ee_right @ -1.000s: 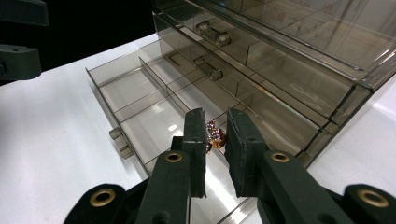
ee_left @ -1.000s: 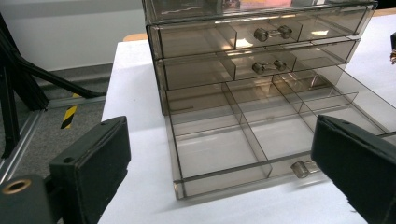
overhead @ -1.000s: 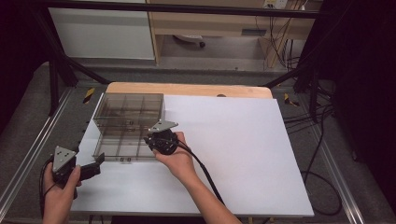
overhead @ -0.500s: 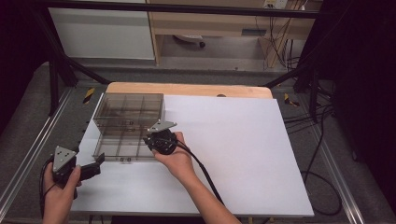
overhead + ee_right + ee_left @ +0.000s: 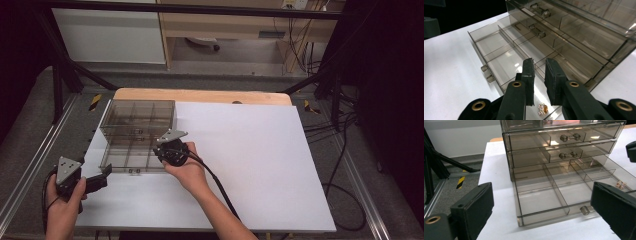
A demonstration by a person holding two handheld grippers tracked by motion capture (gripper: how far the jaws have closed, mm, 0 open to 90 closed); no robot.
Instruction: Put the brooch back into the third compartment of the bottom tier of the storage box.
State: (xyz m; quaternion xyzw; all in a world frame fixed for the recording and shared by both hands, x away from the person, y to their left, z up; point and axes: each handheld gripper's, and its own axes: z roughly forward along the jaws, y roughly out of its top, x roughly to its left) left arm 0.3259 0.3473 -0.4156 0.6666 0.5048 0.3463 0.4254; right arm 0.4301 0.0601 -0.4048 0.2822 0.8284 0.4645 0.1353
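High view: my left gripper (image 5: 102, 176) waits wide open, holding nothing, left of the pulled-out bottom drawer (image 5: 131, 156) of the organizer (image 5: 137, 117); my right gripper (image 5: 539, 72) hovers nearly shut, empty, above the small trinket (image 5: 542, 109) in its corner compartment.

Table: a white board (image 5: 260, 165) is laid over a wooden top (image 5: 200, 95).
Frame: black metal struts (image 5: 65, 75) are set at both far corners.
Floor: grey carpet (image 5: 30, 135) is marked with yellow-black tape (image 5: 95, 101).
Far side: a pale wooden cabinet (image 5: 225, 25) is seen.
Right: black cables (image 5: 345, 165) are trailed.
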